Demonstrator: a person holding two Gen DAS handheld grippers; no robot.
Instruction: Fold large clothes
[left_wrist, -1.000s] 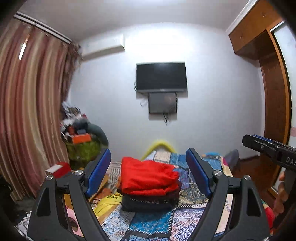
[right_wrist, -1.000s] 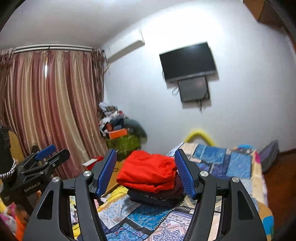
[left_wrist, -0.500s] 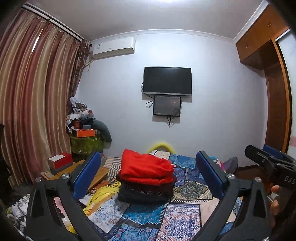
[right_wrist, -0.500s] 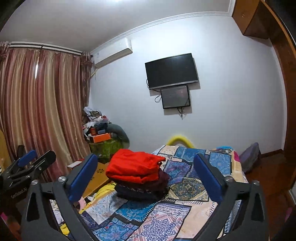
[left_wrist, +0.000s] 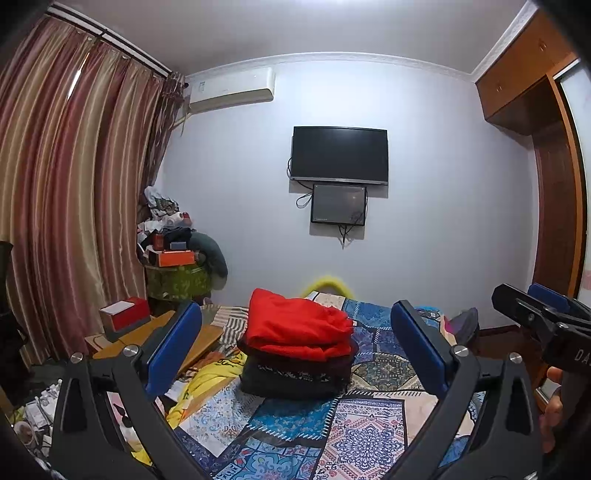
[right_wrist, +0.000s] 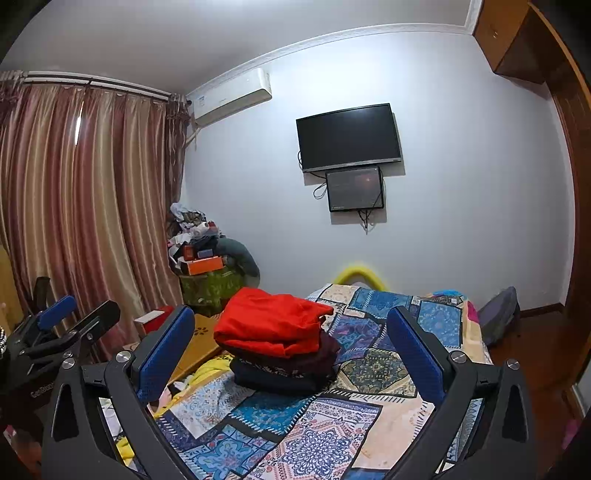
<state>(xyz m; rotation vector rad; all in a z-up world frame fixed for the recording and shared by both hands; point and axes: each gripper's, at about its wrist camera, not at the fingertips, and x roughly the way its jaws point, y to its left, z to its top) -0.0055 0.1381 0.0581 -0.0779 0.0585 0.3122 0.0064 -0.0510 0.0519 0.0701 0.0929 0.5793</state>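
A folded red garment (left_wrist: 295, 328) tops a stack of folded dark clothes (left_wrist: 295, 378) on the patchwork bedspread (left_wrist: 332, 435). The stack also shows in the right wrist view, red garment (right_wrist: 269, 325) over dark clothes (right_wrist: 284, 373). My left gripper (left_wrist: 295, 350) is open and empty, held back from the stack. My right gripper (right_wrist: 291, 350) is open and empty too. The right gripper shows at the right edge of the left wrist view (left_wrist: 543, 314); the left gripper shows at the left of the right wrist view (right_wrist: 66, 325).
A yellow cloth (left_wrist: 199, 387) lies at the bed's left edge beside a wooden board (left_wrist: 155, 336) and a red box (left_wrist: 125, 314). A cluttered pile (left_wrist: 173, 254) stands in the corner by the curtains. A wardrobe (left_wrist: 554, 206) is at the right.
Both grippers have opened wide and pulled back and up from the stack. The folded red garment stays on top of the pile.
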